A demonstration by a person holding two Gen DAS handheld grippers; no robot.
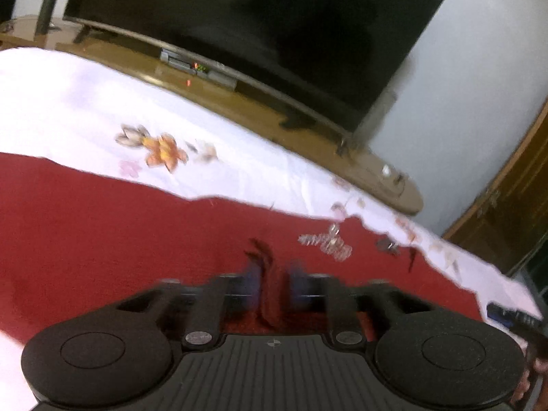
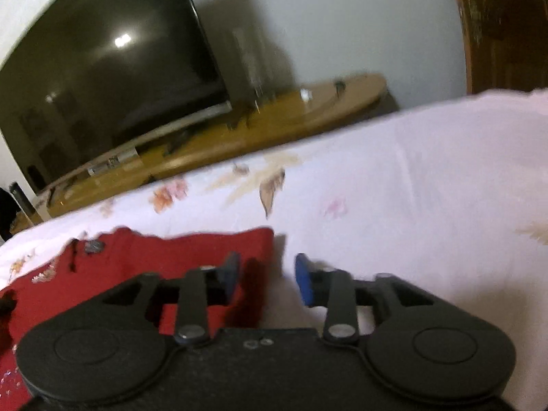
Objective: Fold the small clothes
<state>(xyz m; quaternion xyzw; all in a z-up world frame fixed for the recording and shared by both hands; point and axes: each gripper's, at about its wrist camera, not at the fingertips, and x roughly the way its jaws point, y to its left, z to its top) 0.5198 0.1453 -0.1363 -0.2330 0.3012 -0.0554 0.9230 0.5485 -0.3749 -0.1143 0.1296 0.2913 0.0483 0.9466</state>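
Both grippers, left (image 1: pixel 272 284) and right (image 2: pixel 267 279), blurred, stand parted over the red garment (image 1: pixel 120 233).

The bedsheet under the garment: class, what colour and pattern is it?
The white bedsheet carries scattered orange and brown flower prints, clearest in the left wrist view.

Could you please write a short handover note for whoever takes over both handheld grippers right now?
Left gripper: jaws apart, with a raised pinch of the red garment standing between the blue pads; the blur hides whether they still press it, so treat it as released.
Right gripper: open, holding nothing, straddling the garment's right edge, with one finger over red cloth and the other over the floral bedsheet.
Things: the garment lies spread on the sheet, its beaded decoration facing up.
Done: garment laid out; I cannot tell whether any fold has been made.
Left: regrip the edges, fold, flatten.
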